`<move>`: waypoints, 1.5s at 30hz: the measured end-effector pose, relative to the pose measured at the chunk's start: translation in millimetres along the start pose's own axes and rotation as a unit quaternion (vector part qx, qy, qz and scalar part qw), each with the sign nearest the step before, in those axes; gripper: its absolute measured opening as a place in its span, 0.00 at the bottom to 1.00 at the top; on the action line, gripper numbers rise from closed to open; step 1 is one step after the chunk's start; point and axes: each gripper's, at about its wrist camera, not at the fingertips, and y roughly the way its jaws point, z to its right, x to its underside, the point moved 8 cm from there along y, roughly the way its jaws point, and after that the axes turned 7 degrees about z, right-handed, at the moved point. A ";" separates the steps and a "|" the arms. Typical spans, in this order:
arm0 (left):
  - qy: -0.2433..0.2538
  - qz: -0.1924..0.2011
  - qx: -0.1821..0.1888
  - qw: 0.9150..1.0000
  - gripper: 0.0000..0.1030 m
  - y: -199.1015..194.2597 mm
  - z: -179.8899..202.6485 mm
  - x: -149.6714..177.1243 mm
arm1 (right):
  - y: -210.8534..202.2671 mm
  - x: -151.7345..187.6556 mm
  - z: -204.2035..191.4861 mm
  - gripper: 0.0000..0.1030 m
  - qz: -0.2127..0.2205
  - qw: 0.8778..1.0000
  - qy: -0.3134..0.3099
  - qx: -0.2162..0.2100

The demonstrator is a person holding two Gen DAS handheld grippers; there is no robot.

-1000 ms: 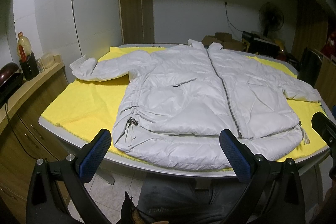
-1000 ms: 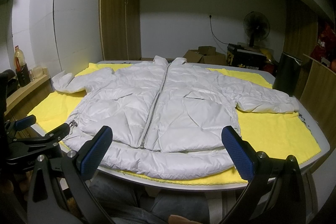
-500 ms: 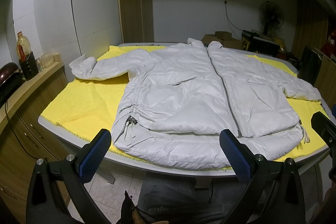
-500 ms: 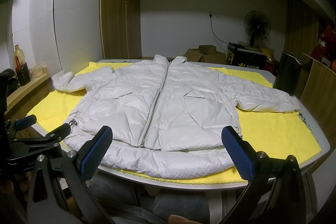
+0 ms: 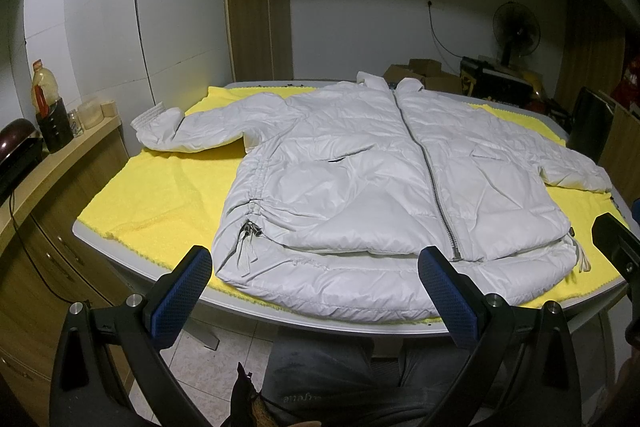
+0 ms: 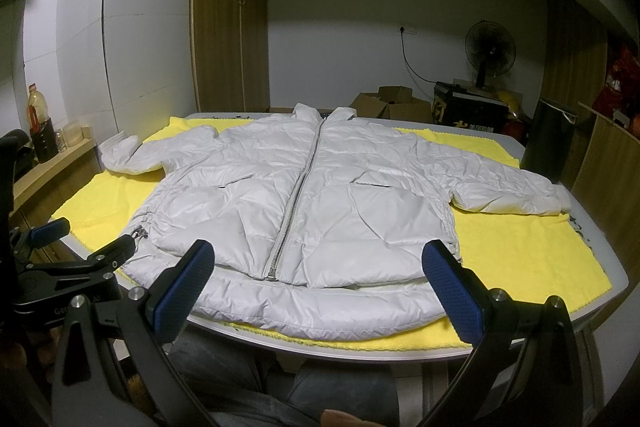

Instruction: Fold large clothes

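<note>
A white puffer jacket (image 5: 360, 187) lies flat and zipped on a yellow cloth (image 5: 160, 203) that covers the table, with both sleeves spread out; it also shows in the right wrist view (image 6: 312, 203). My left gripper (image 5: 316, 291) is open and empty, held in front of the table's near edge, short of the jacket's hem. My right gripper (image 6: 320, 287) is open and empty, also in front of the near edge at the hem. The left gripper also shows at the left edge of the right wrist view (image 6: 80, 247).
A wooden side counter (image 5: 60, 155) at the left holds a bottle (image 5: 40, 91) and small jars. A black bin (image 6: 546, 143) stands at the table's far right corner. Cardboard boxes (image 6: 388, 103) and a fan (image 6: 490, 51) stand behind. The person's legs (image 5: 320, 379) are under the near edge.
Both grippers have drifted slightly; the jacket sits a little lower in the views. Nothing was grasped and the jacket has not moved.
</note>
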 end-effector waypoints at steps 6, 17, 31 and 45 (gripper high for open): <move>0.000 -0.001 0.001 1.000 1.00 -0.1 0.0 1.9 | 0.5 -0.7 -0.8 1.00 0.000 1.000 -0.001 0.000; -0.099 -0.033 0.105 0.989 1.00 20.6 -14.8 1.0 | 0.7 7.0 -2.5 1.00 -0.005 1.000 0.000 -0.012; -0.465 -0.081 0.120 0.873 1.00 250.6 -275.3 -45.1 | 56.1 34.7 -35.1 1.00 -0.032 0.983 0.035 -0.176; -0.497 -0.106 0.137 0.850 1.00 364.1 -259.5 -64.3 | 110.9 50.1 -22.7 1.00 -0.094 0.971 0.082 -0.203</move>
